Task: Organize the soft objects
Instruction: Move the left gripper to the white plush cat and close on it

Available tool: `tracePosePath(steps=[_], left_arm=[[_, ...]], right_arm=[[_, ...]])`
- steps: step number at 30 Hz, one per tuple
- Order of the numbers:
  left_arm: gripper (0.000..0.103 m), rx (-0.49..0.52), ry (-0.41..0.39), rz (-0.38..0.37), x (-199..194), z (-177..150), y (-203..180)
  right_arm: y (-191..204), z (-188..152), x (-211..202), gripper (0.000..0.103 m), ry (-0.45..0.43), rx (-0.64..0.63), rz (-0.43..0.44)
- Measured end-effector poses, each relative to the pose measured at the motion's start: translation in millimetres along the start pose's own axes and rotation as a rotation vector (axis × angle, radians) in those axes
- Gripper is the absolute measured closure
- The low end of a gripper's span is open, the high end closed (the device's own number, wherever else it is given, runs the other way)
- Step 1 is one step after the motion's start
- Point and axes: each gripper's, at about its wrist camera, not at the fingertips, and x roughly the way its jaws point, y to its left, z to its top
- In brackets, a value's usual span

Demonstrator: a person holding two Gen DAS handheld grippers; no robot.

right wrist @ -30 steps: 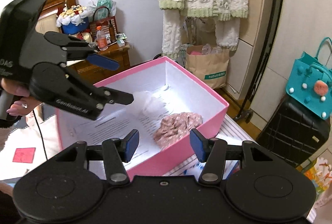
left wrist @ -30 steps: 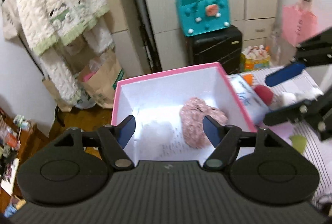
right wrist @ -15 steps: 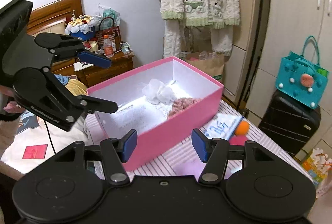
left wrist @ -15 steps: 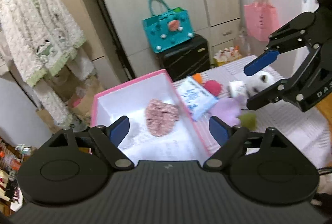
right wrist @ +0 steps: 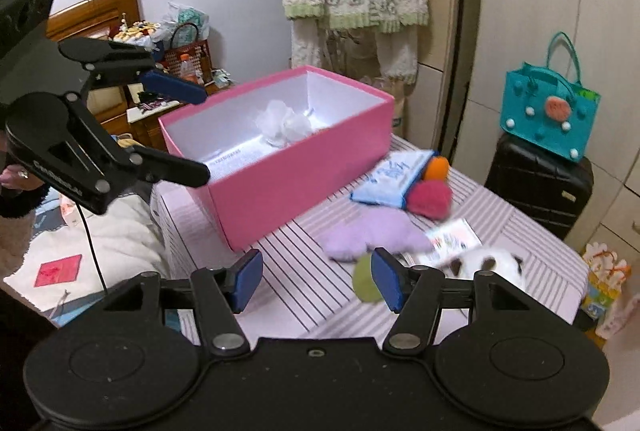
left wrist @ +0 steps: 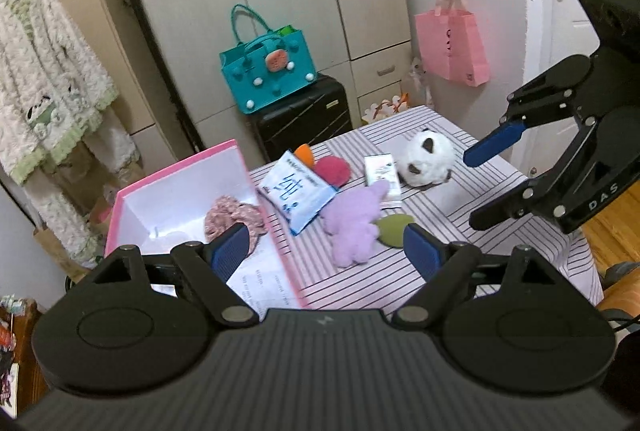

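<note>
While both grippers hang empty above the striped table (left wrist: pixel 460 231), the step in hand looks like the reach for the next soft thing, between one drop and the next pick.

Left gripper (left wrist: pixel 326 253): jaws spread wide, nothing between the pads; the box corner and the purple plush only show through the gap. Right gripper (right wrist: pixel 316 281): jaws opening, nothing between them; a green pad (right wrist: pixel 366 281) lies just beyond its right finger, not held.

Pink box (right wrist: pixel 296 179): open top, white inside, standing at one end of the table. In it: a pink knitted scrunchie (left wrist: pixel 232 217), a white gauzy scrunchie (right wrist: pixel 286 121) and a printed paper sheet on the floor of the box. Plenty of room left.

Still out on the table, near the box: purple plush (left wrist: pixel 356 223), green pad touching it, red puff (left wrist: pixel 332 169), orange piece (left wrist: pixel 304 153) beside a blue-and-white pouch (left wrist: pixel 296 193), a small white carton (left wrist: pixel 380 171), and a panda plush (left wrist: pixel 428 157) furthest from the box.

Judgement: task under way, most items still loose. Next move calls for lowering one gripper over the nearest item, likely the purple plush or green pad, closing on its bulk, then lifting clear of the box wall.
</note>
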Motion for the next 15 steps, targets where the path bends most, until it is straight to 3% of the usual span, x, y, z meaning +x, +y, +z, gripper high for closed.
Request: tracePosePath(steps=[7,15], left_arm=[[0.019,0.053,-0.008,-0.019,19.7,-4.8,-30.7],[0.019,0.037,0.005,-0.133,62.7,2.2,-58.2]], right_arm=[[-15.6,-41.5,8.3,0.037,-0.004,0.053,-0.047],[-40.6,-76.3,18.8,0.036,-0.047,0.101,-0.102]])
